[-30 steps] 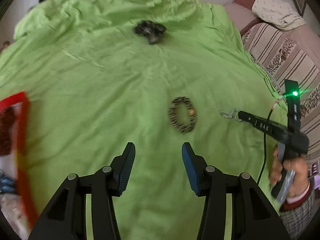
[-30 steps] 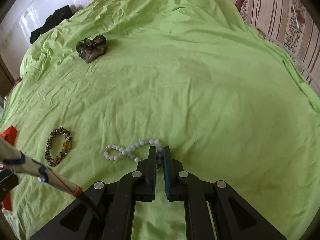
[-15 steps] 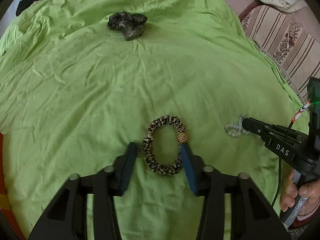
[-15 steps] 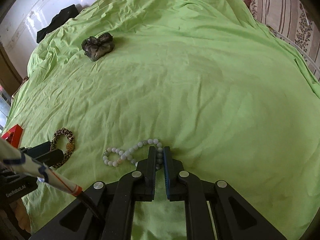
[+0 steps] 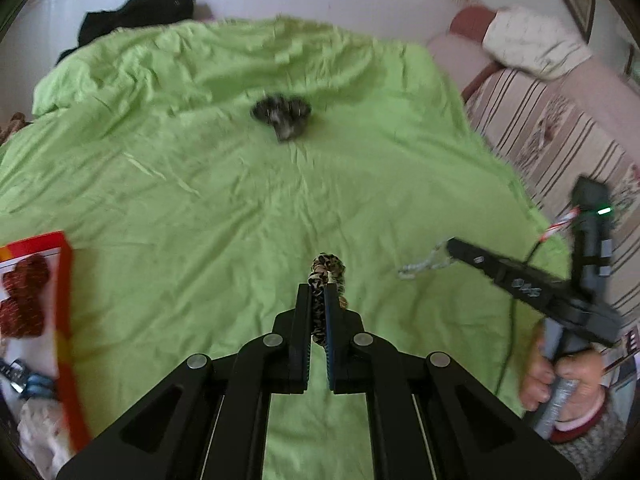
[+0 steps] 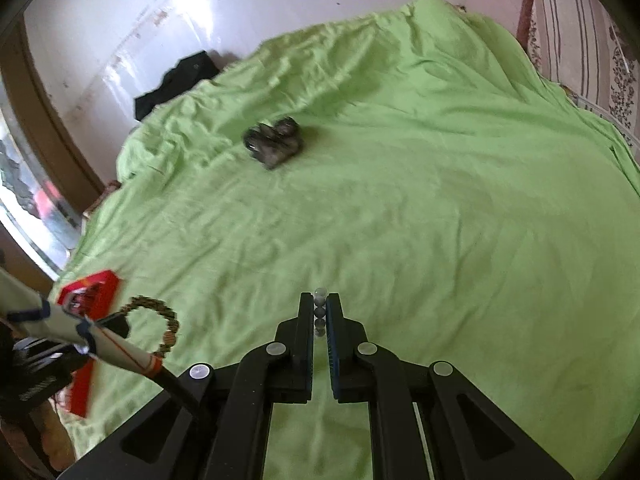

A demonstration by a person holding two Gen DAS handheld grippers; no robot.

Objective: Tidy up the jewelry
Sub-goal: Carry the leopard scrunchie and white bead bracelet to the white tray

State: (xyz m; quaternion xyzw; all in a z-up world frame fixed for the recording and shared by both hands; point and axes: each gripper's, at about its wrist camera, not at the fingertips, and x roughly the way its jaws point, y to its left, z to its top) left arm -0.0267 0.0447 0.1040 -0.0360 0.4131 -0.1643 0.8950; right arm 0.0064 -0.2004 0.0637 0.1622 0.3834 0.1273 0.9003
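Two views, itemised as I run the rig remotely.

Left wrist view:
- left gripper (image 5: 318,304): my jaws have just been closing and now pinch the leopard-print bracelet (image 5: 326,276), which bunches up between the pads and pokes out past the tips. I judge it is clear of the bed and ready to carry.
- green sheet (image 5: 240,208): covers the bed that carries the pieces.
- dark jewelry piece (image 5: 282,114): lies well apart, far up the sheet, untouched.
- red box (image 5: 60,320): at the left edge of the bed; probably where the pieces go.
- right gripper (image 5: 450,246): held by a hand (image 5: 560,384), with a pale bead strand (image 5: 420,266) hanging from its tip.

Right wrist view:
- right gripper (image 6: 320,312): jaws narrow, clamped on a few beads of the strand (image 6: 320,312), a column of beads showing in the gap. Gripping one end lets the rest hang free.
- leopard-print bracelet (image 6: 160,328): seen as an open loop at the left, near the red box (image 6: 96,288).
- dark jewelry piece (image 6: 274,146): alone on the sheet.
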